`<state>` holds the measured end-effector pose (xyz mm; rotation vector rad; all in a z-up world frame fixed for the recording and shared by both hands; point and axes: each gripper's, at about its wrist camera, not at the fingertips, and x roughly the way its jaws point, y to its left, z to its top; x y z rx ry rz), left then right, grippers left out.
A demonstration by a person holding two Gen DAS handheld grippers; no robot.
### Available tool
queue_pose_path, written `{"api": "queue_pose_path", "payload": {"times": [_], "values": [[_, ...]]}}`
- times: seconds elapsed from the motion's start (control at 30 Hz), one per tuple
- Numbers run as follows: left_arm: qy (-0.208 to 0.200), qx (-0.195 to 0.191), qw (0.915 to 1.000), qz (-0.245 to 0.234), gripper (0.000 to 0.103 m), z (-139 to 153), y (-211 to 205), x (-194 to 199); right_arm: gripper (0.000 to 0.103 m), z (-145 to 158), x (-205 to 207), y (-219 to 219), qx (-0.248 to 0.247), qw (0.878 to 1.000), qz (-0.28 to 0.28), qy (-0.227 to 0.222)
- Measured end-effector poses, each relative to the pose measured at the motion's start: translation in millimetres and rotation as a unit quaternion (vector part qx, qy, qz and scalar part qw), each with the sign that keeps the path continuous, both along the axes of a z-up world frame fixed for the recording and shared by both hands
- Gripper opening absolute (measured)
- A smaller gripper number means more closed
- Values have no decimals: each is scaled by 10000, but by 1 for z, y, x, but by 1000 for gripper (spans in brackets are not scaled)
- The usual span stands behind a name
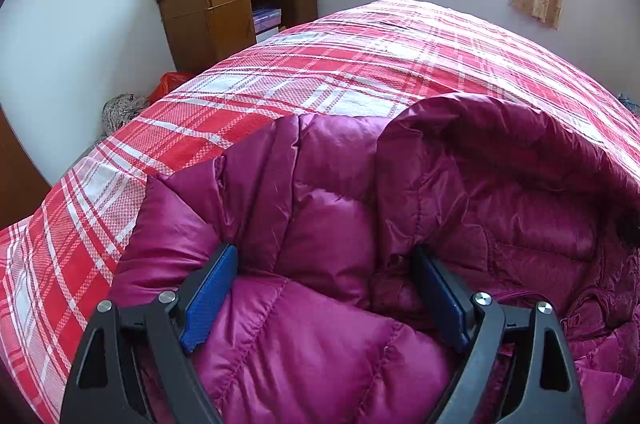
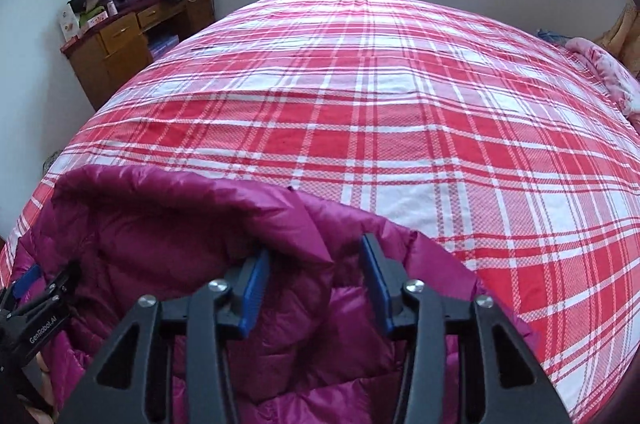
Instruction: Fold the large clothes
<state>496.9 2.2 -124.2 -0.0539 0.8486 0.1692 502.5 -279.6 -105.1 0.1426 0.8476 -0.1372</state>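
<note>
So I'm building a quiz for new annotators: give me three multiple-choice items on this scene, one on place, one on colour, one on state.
1. Where does the magenta quilted puffer jacket lie?
A. On the plaid bedspread
B. On the wooden desk
C. On the floor

2. What colour are the tool pads?
A. Red
B. Blue
C. Yellow

3. How is the left tool set?
A. Shut empty
B. Out of view
C. Open around jacket fabric

Answers: A, the bedspread shows around the jacket; B, blue pads line each finger; C, padding bulges between spread fingers.
</note>
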Motion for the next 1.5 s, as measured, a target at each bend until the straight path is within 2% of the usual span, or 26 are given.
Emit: {"api": "queue_pose_path", "payload": {"times": [0.07,0.17,0.3,0.4,0.5,0.67,0.87,0.93,1.03,1.07,1.1,1.2,1.23,1.3,1.4,1.47,1.5], "values": [[0,-8,10000,1,89,0,0,0,17,2,5,1,69,10000,7,22],[0,-24,10000,4,89,0,0,0,13,6,2,8,-26,10000,41,33],[0,-45,10000,7,89,0,1,0,13,14,-25,19,-408,9984,274,-264],[-1,-52,10000,5,90,1,1,0,13,1,-32,21,-675,9970,368,-86],[-29,-119,9999,-5,90,2,2,0,13,-19,-30,9,-425,9986,247,168],[-81,-291,9995,-72,90,6,5,-2,12,-23,-29,3,-207,9996,192,10],[-722,-373,9960,-364,89,51,8,-28,12,-23,-33,1,-100,9997,195,-88],[-827,-9,9957,-412,90,67,3,-21,12,-23,-33,1,-88,9997,200,-105],[-415,673,9944,-703,90,69,-10,13,12,-23,-34,0,-43,9997,207,-127],[-358,784,9937,-717,90,71,-10,20,12,-23,-34,-1,-33,9997,207,-134],[-454,757,9932,-756,89,78,-9,26,12,-23,-34,-1,-28,9997,207,-139],[-896,284,9913,-918,89,100,-2,29,13,-23,-35,-2,3,9997,210,-150],[-925,158,9911,-940,89,102,-1,32,13,-23,-35,-2,27,9997,212,-155],[-799,-311,9926,-861,89,101,6,45,13,-23,-35,-3,50,9996,215,-162],[-225,-1122,9910,-698,89,81,11,72,13,-23,-35,-4,34,9996,223,-160],[-14,-1228,9891,-810,89,71,0,82,13,-23,-35,-3,41,9996,223,-164],[122,-1058,9904,-878,89,62,-11,86,13,-23,-35,-3,49,9996,223,-167]]}}
